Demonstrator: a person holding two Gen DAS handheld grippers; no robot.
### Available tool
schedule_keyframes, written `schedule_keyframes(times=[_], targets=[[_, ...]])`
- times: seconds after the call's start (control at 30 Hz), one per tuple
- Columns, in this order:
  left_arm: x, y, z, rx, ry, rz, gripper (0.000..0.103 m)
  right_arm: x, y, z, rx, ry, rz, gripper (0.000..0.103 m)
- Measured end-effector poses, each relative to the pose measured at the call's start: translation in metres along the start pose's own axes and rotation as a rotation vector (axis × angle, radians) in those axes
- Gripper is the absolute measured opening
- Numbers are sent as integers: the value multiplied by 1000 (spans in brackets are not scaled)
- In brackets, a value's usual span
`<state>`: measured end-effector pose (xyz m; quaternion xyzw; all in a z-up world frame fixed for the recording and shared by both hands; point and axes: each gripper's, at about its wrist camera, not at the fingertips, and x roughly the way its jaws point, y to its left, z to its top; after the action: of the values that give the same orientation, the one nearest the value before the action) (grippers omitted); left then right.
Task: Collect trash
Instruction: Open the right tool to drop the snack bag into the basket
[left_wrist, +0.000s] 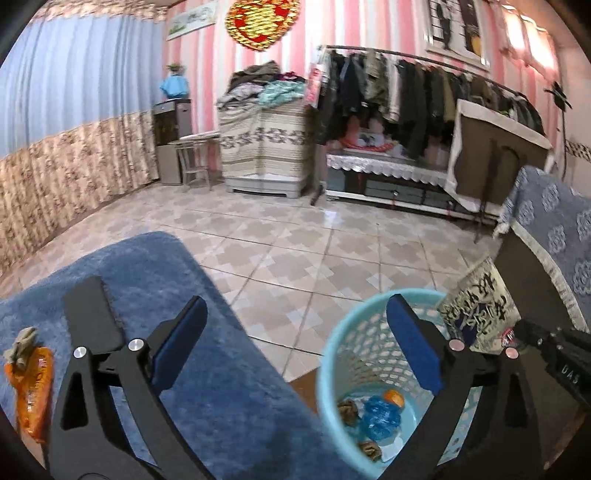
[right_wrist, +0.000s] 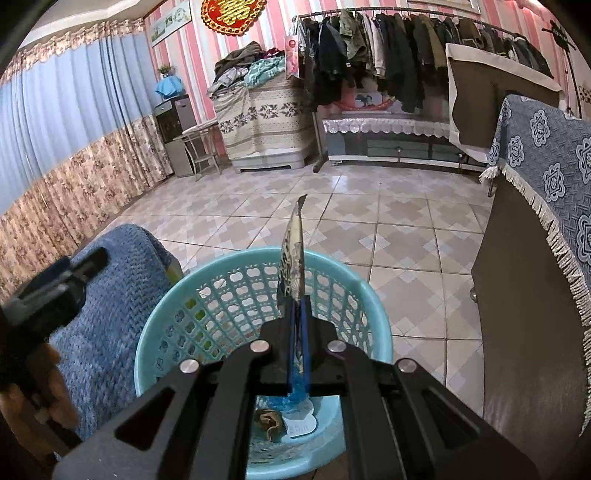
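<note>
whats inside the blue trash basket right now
In the blue basket: a crumpled blue plastic bag, brownish wads, an orange scrap and white paper. The left gripper covers part of the bottom.

Your right tongs (right_wrist: 297, 317) are matt black plastic with shiny metal rivets, clamping a glossy printed wrapper (right_wrist: 293, 251). At 6 o'clock, the perforated basket (right_wrist: 236, 284) looks smooth turquoise plastic; at 9 o'clock, fuzzy blue blanket (right_wrist: 110, 295); beyond, glossy floor tiles (right_wrist: 369, 206).
</note>
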<state>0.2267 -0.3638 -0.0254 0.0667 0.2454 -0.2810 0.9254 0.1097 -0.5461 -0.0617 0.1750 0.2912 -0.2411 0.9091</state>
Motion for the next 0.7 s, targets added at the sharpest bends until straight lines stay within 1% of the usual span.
schedule_keyframes(times=[0.17,0.3,0.33,0.37,0.4,0.43,0.47,0.57,0.63,0.7], targets=[[-16,23,4,-7,-31,56,97,7,12,0,-31,10,-21,4],[-27,41,3,-52,-29,64,97,14,20,-1,-36,24,-19,5],[-30,45,3,-58,-32,75,97,16,23,-2,-43,29,-23,8],[-32,49,3,-61,-34,82,97,18,28,-2,-58,36,-33,12],[-36,53,3,-64,-37,92,97,19,31,-3,-68,38,-38,32],[-38,56,2,-66,-38,97,97,20,34,-3,-73,36,-41,57],[-41,59,2,-68,-40,101,97,19,37,-3,-75,27,-44,63],[-51,70,2,-72,-48,120,97,15,44,-3,-80,12,-47,68],[-59,76,1,-73,-55,132,97,13,47,-2,-88,4,-62,81],[-65,83,1,-79,-57,143,97,10,48,-2,-85,-8,-68,86]])
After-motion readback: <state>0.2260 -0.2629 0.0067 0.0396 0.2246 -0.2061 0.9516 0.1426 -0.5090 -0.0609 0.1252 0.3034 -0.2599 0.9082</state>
